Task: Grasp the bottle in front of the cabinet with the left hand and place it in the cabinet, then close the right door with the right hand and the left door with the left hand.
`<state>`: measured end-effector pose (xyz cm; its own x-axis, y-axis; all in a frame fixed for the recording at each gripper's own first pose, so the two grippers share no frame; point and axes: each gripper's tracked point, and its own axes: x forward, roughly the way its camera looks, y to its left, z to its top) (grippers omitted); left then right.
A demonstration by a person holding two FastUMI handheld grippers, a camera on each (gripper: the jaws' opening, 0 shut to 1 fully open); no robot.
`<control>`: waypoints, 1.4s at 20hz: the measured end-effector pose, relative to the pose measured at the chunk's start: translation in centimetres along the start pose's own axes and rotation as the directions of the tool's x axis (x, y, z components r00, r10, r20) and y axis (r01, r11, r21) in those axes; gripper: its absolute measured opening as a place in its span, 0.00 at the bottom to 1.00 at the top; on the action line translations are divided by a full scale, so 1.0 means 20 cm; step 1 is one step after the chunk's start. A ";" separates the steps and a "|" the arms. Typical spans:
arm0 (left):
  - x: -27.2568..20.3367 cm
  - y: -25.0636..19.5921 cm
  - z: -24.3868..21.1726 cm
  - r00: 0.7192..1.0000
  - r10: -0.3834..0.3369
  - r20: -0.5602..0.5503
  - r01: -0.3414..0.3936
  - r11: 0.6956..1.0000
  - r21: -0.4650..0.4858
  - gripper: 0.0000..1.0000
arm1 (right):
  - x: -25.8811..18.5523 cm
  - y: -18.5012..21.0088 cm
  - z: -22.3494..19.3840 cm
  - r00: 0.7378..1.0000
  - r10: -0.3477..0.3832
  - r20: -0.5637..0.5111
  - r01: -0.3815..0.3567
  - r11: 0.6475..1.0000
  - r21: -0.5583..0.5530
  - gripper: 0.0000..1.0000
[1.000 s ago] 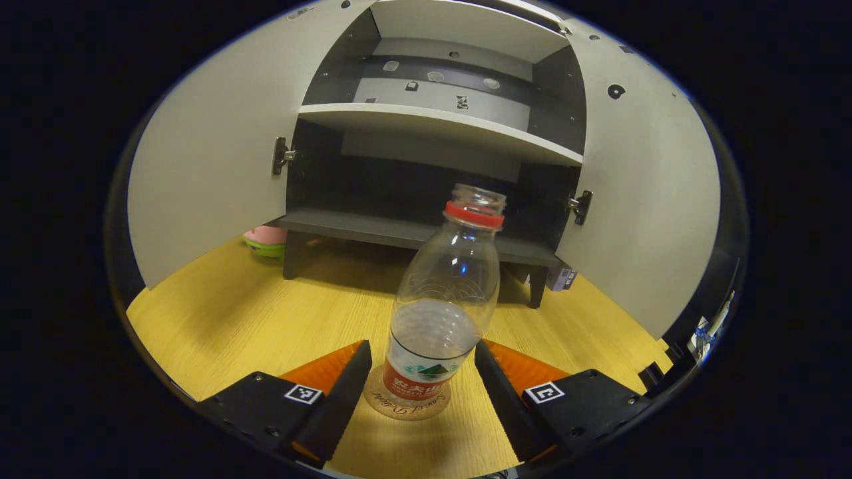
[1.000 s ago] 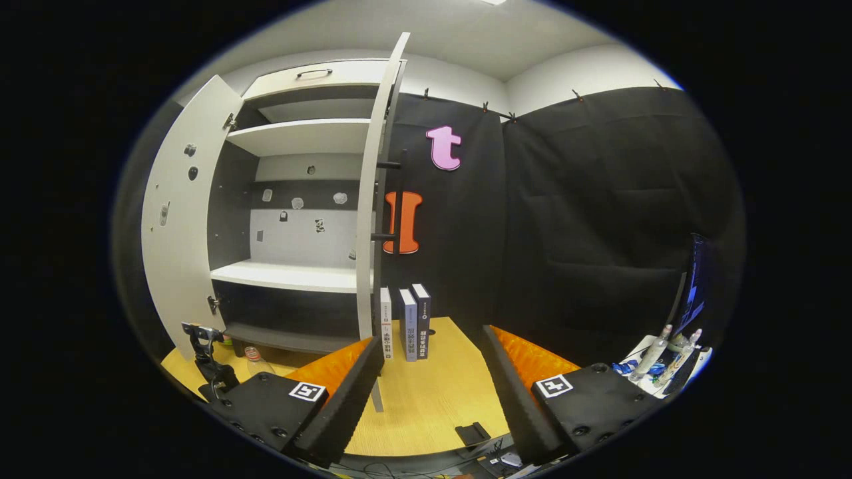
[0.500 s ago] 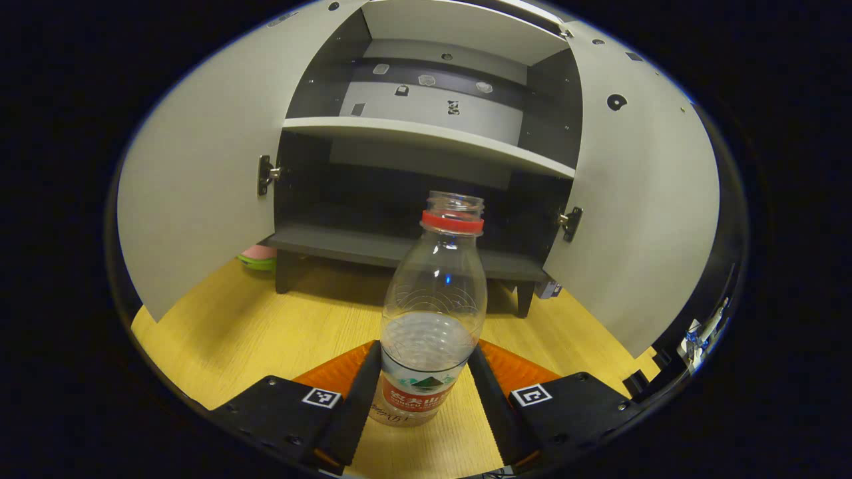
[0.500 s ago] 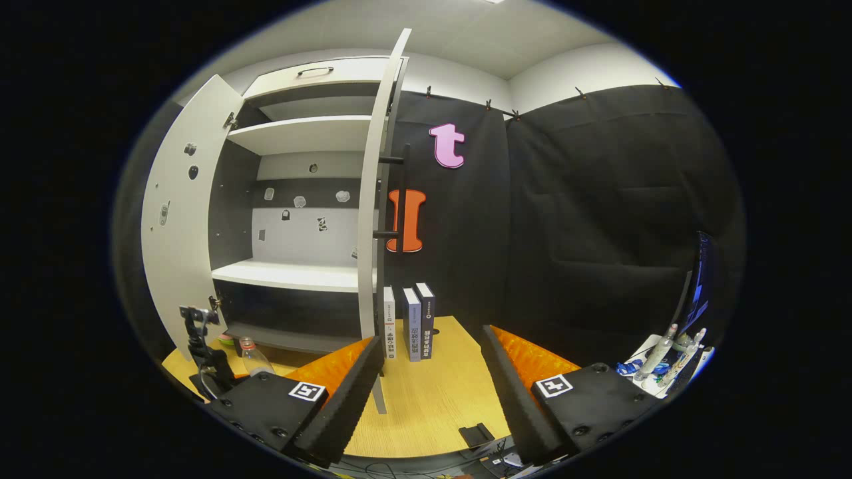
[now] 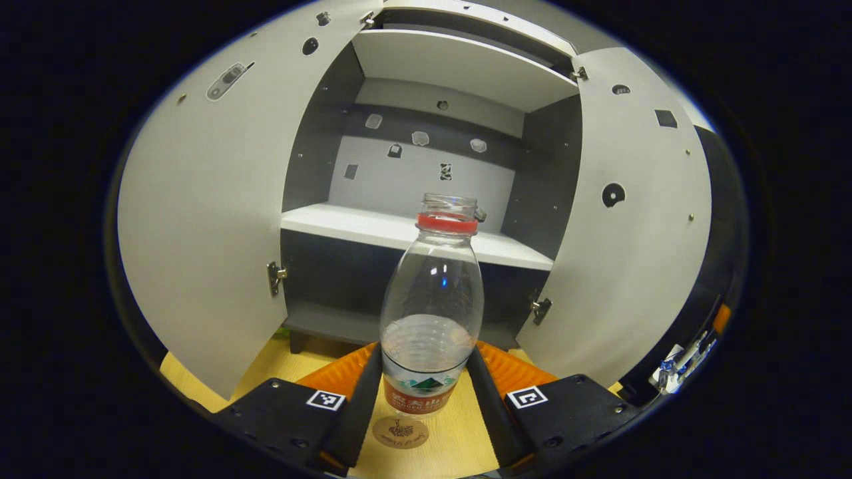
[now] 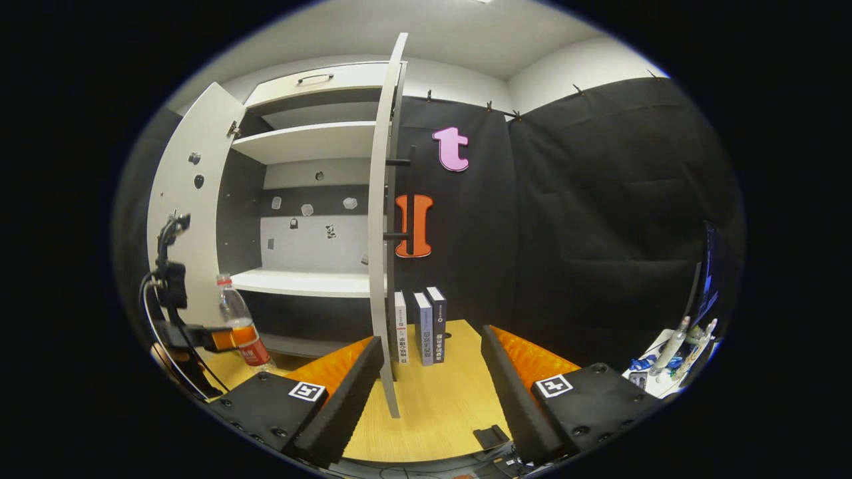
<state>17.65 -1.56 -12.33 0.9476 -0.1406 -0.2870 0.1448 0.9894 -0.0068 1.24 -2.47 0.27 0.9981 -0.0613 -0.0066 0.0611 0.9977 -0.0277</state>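
Note:
A clear plastic bottle (image 5: 432, 293) with a red neck ring and a red label hangs upright above the wooden table, with my left gripper (image 5: 422, 392) shut on its lower body. The same bottle (image 6: 239, 326) and the left gripper (image 6: 213, 336) show far left in the right gripper view. Ahead stands the cabinet (image 5: 426, 166) with a white shelf (image 5: 373, 229); its left door (image 5: 200, 219) and right door (image 5: 632, 219) are swung wide. My right gripper (image 6: 432, 372) is open and holds nothing, near the right door's edge (image 6: 379, 219).
A round coaster (image 5: 400, 432) lies on the table under the lifted bottle. Three books (image 6: 421, 324) stand upright right of the cabinet. Small bottles (image 6: 679, 336) sit at the far right, and a small black item (image 6: 491, 436) lies at the table's front edge.
The left gripper shut on the bottle and lifted it off the coaster, up toward the white shelf's height. The right gripper has hardly moved.

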 end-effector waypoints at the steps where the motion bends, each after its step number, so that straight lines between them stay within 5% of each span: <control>1: 0.01 0.00 0.07 1.000 -0.005 0.011 0.005 1.000 -0.008 0.74 | 0.00 0.01 -0.01 1.000 0.003 -0.004 -0.003 1.000 0.006 0.98; 13: 0.39 -0.07 0.67 0.990 -0.021 0.138 -0.001 0.988 0.157 0.74 | 0.14 -0.06 -0.03 0.999 -0.048 -0.009 0.048 0.996 0.079 0.98; 28: 0.90 -0.12 0.87 0.990 -0.019 0.140 0.002 0.993 0.121 0.75 | 0.28 -0.25 -0.01 0.990 -0.137 -0.023 0.138 0.987 0.077 0.98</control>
<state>39.34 -6.98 -0.89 0.9751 -0.1629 -0.1502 0.1800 0.9777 0.1082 6.45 -7.73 0.22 0.9799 -0.1979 -0.0255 0.1989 0.9788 0.0492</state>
